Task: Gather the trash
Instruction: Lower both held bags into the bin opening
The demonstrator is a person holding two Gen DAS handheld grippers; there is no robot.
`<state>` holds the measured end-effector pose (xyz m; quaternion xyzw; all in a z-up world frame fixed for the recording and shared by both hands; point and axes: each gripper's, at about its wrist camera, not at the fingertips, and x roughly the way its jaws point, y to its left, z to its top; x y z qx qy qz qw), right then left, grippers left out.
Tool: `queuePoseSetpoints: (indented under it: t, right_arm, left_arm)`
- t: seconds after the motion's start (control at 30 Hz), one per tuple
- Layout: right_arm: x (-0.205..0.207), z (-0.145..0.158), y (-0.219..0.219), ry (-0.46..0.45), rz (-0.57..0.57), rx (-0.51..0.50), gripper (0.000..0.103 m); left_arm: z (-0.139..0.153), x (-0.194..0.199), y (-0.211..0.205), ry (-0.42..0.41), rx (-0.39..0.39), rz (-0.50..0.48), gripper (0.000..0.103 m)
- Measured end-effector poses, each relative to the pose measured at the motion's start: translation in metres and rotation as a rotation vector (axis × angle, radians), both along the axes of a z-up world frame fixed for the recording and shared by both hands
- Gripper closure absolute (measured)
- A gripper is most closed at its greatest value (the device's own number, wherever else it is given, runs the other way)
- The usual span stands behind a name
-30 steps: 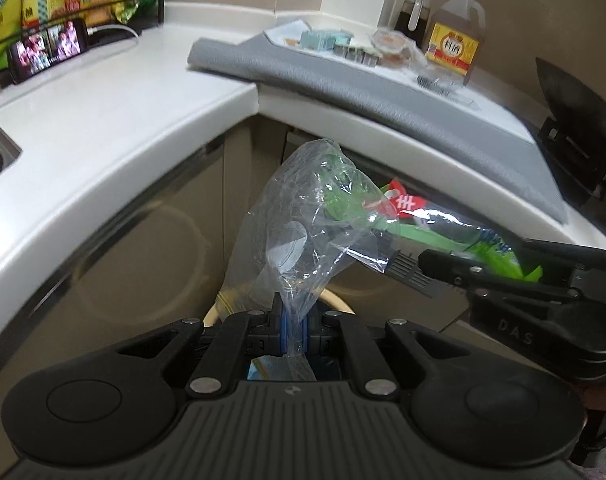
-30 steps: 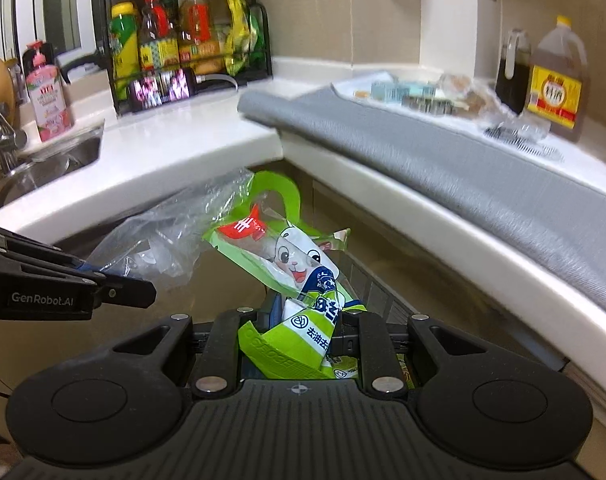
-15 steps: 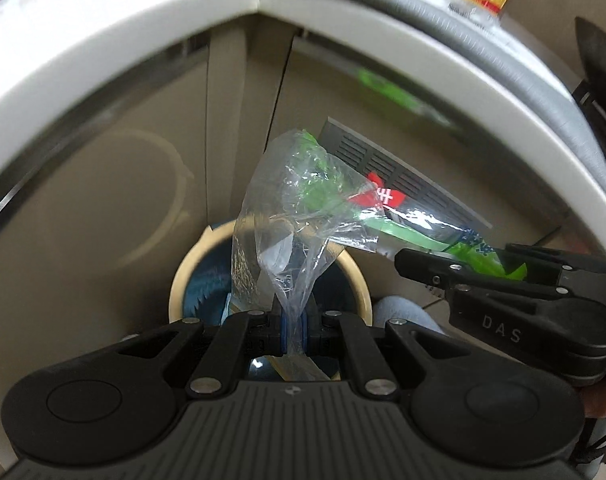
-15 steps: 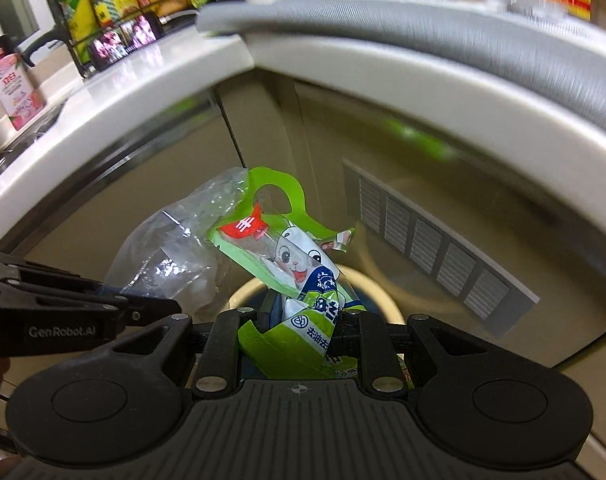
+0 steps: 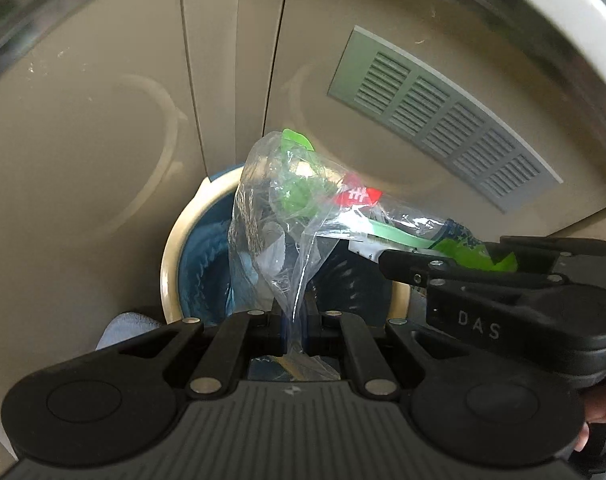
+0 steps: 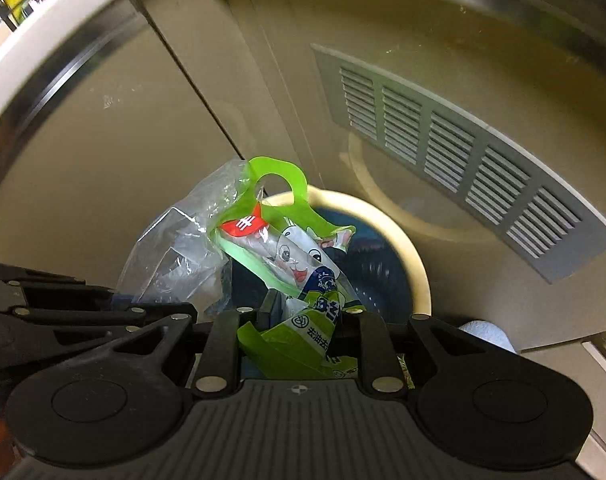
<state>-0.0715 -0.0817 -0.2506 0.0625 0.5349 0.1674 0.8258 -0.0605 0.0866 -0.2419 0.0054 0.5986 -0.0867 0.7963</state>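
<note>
Both grippers, left [image 5: 294,330] pinching the clear bag [image 5: 271,216], right [image 6: 299,320] clamping my green wrapper [image 6: 303,280], hang directly above the bin [image 6: 417,276].

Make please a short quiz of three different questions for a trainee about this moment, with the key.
1. True or false: the left gripper is shut on the clear plastic bag.
2. What does the right gripper hold? A) a bottle B) the green printed wrapper C) nothing
3. Fill in: below both pieces of trash stands a cream-rimmed ____ with a blue liner.

Key: 1 true; 2 B; 3 trash bin
</note>
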Motion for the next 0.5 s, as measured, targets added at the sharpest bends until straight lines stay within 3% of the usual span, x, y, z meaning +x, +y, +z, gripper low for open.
queuePoseSetpoints:
  t: [0.5]
  right_arm:
    - [0.031,-0.047,0.035,0.117,0.027,-0.087,0.08]
  left_arm:
    - [-0.054,0.026,0.0,0.108,0.059,0.007,0.096]
